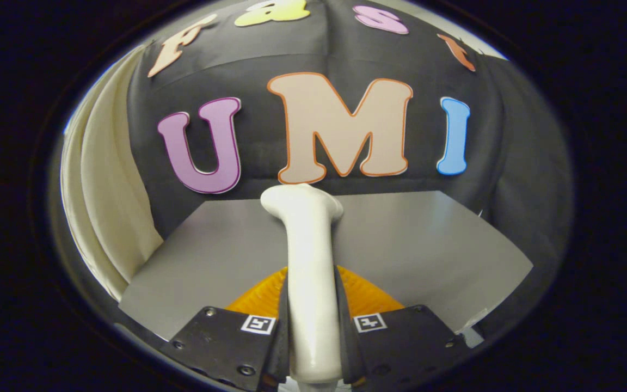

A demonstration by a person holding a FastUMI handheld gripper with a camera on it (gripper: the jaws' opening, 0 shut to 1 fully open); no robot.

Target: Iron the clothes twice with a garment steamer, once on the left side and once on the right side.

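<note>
Gripper (313, 348) jaws clamped on cream plastic garment steamer handle (309, 283), frame centre | orange pleated garment (368, 296) beneath, lower centre | step: likely mid-pass | next: sweep the other side.

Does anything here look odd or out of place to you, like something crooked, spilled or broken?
Nothing stands out. The gripper is shut on the white steamer handle, which rises straight between its fingers. The orange garment lies beneath on the grey table, with no spill or damage visible.

Fisheye view riding on the gripper (313, 348), facing forward along its fingers (278, 348), close over table (428, 245)
</note>
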